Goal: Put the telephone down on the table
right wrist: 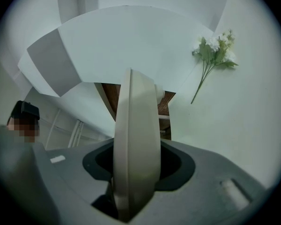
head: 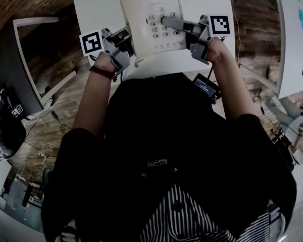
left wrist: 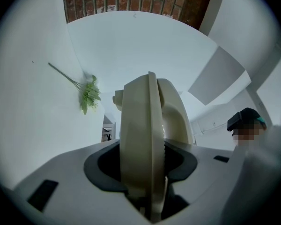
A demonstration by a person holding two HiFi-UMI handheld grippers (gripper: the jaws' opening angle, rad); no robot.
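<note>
A cream push-button telephone [head: 154, 16] is over the white table [head: 98, 9], gripped from both sides. My left gripper [head: 125, 40] is shut on its left edge, and my right gripper [head: 184, 30] is shut on its right edge with one jaw lying across the keypad. In the left gripper view the telephone [left wrist: 145, 135] stands edge-on between the jaws of the left gripper [left wrist: 147, 172]. The right gripper view shows the same: the telephone [right wrist: 136, 139] is clamped in the right gripper [right wrist: 133, 172]. Whether its base touches the tabletop I cannot tell.
A sprig of artificial flowers [left wrist: 89, 95] [right wrist: 215, 50] lies on the table beyond the phone. A second white table [head: 293, 44] stands to the right. White chair frames [head: 35, 21] and cables sit on the wooden floor at left. A small black device [head: 206, 86] hangs at my waist.
</note>
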